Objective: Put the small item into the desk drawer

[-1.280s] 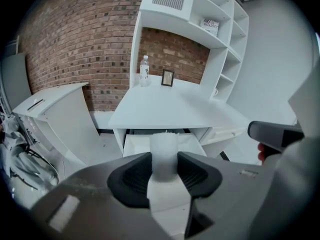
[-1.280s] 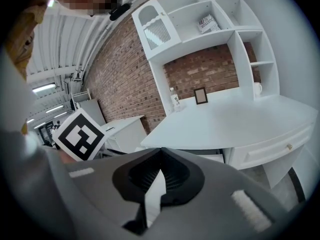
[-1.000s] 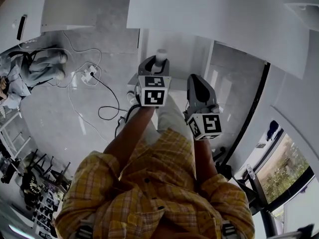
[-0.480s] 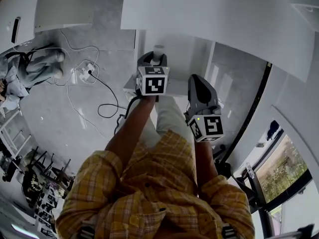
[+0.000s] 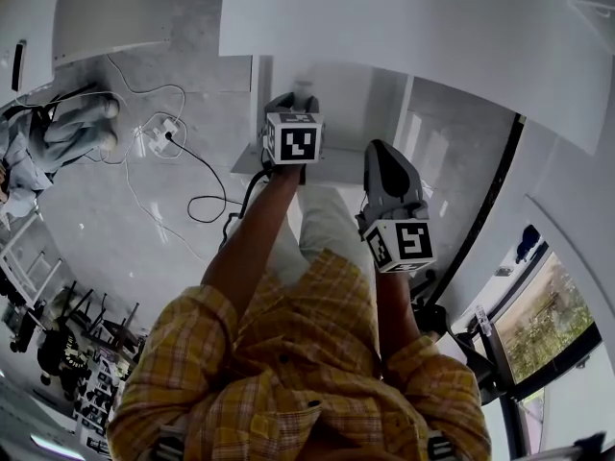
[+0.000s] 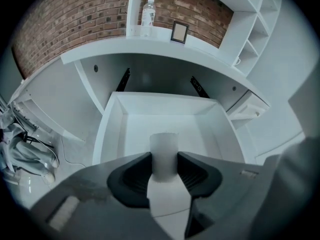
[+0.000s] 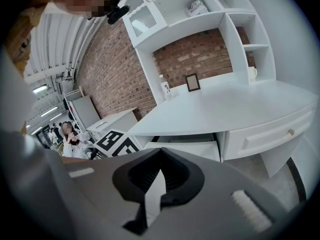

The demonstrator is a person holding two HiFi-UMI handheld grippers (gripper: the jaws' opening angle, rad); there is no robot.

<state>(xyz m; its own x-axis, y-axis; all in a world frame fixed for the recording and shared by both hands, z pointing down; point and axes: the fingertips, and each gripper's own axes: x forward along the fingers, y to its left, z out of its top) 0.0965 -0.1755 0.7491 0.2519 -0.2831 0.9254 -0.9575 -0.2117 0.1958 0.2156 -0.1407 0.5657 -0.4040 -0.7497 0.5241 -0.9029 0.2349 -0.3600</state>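
Note:
The small item, a white cylinder (image 6: 164, 151), stands upright between the pads of my left gripper (image 6: 164, 170), which is shut on it. It hangs over the inside of the open white desk drawer (image 6: 116, 134), whose floor looks bare. In the head view the left gripper (image 5: 293, 102) with the item (image 5: 306, 91) is over the drawer (image 5: 338, 161) under the desk top (image 5: 404, 27). My right gripper (image 5: 378, 150) hovers beside it on the right, outside the drawer. Seen from its own camera, the right gripper (image 7: 160, 153) is shut with nothing in it.
A water bottle (image 6: 148, 13) and a picture frame (image 6: 179, 32) stand on the desk top against a brick wall. A closed drawer (image 7: 272, 134) lies to the right of the open one. Cables and a power strip (image 5: 159, 140) lie on the floor at left, near a seated person (image 5: 53, 137).
My left gripper has sunk with the white cylinder toward the open drawer, moving up the head view. The right gripper has dropped slightly.

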